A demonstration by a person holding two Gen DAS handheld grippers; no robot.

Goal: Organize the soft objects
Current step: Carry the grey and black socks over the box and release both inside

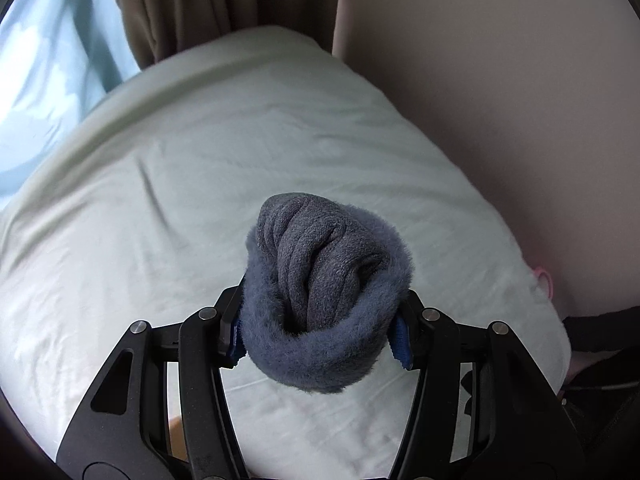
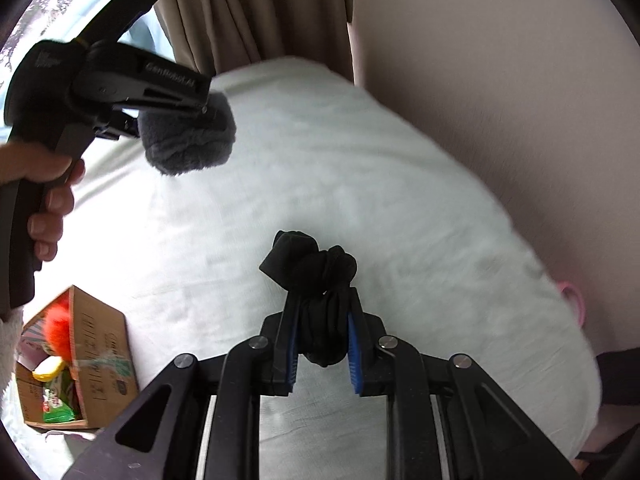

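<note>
My left gripper (image 1: 320,320) is shut on a rolled grey fuzzy sock bundle (image 1: 324,284) and holds it above the pale green bed sheet (image 1: 160,200). The same bundle (image 2: 188,140) shows in the right wrist view, held in the air at the upper left by the left gripper (image 2: 200,110). My right gripper (image 2: 322,332) is shut on a knotted black sock bundle (image 2: 316,280) and holds it above the bed (image 2: 360,160).
A cardboard box (image 2: 100,340) with colourful items stands at the lower left beside the bed. A beige curtain (image 2: 240,12) hangs behind the bed, and a wall (image 2: 500,80) runs along its right side. A pink object (image 2: 574,296) pokes out at the bed's right edge.
</note>
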